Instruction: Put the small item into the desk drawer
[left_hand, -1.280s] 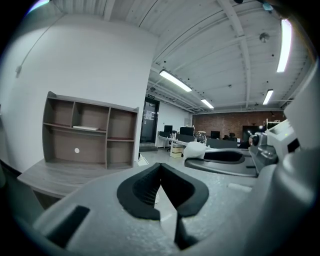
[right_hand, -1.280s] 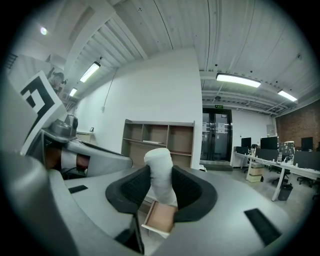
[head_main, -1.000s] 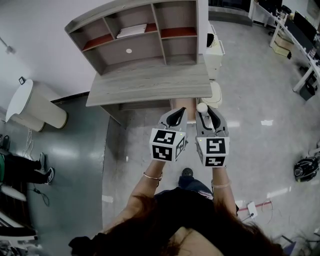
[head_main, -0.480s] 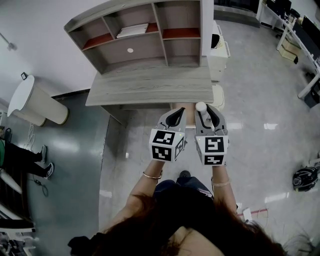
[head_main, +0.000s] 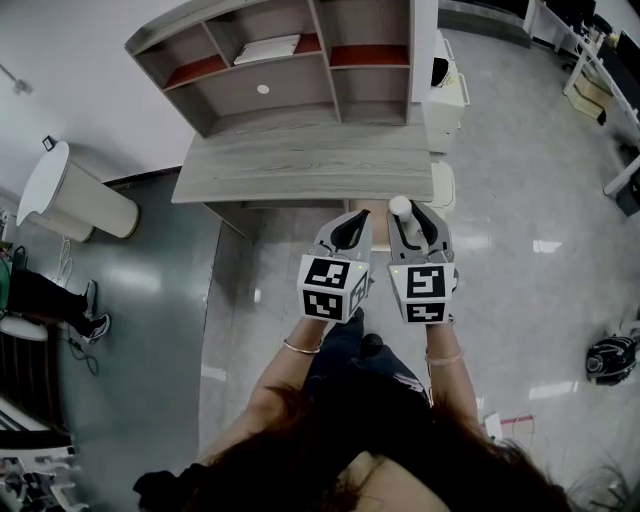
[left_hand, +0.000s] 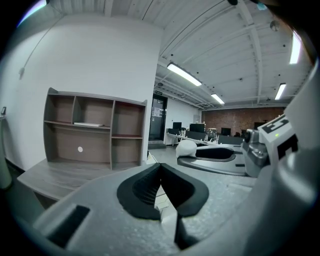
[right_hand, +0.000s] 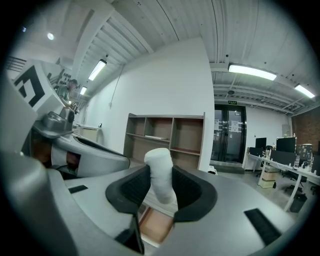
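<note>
Small white item (right_hand: 161, 176) is clamped by our right gripper (head_main: 415, 210); left gripper (head_main: 351, 219) is closed on nothing, both just near of the desk (head_main: 300, 170)

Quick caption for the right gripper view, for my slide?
Right tongs clamp a small white item upright, with the wooden shelf unit ahead.

2 grippers were counted: 1 left gripper (head_main: 352, 225) and 1 right gripper (head_main: 414, 216). 1 small white item (head_main: 400, 207) was counted. 1 desk (head_main: 300, 165) was counted, with 1 open drawer (head_main: 376, 214) and 1 shelf unit (head_main: 285, 100) of 5 compartments. 1 flat white object (head_main: 268, 48), 1 white bin (head_main: 75, 205) and 1 helmet (head_main: 610, 360) were also counted.
</note>
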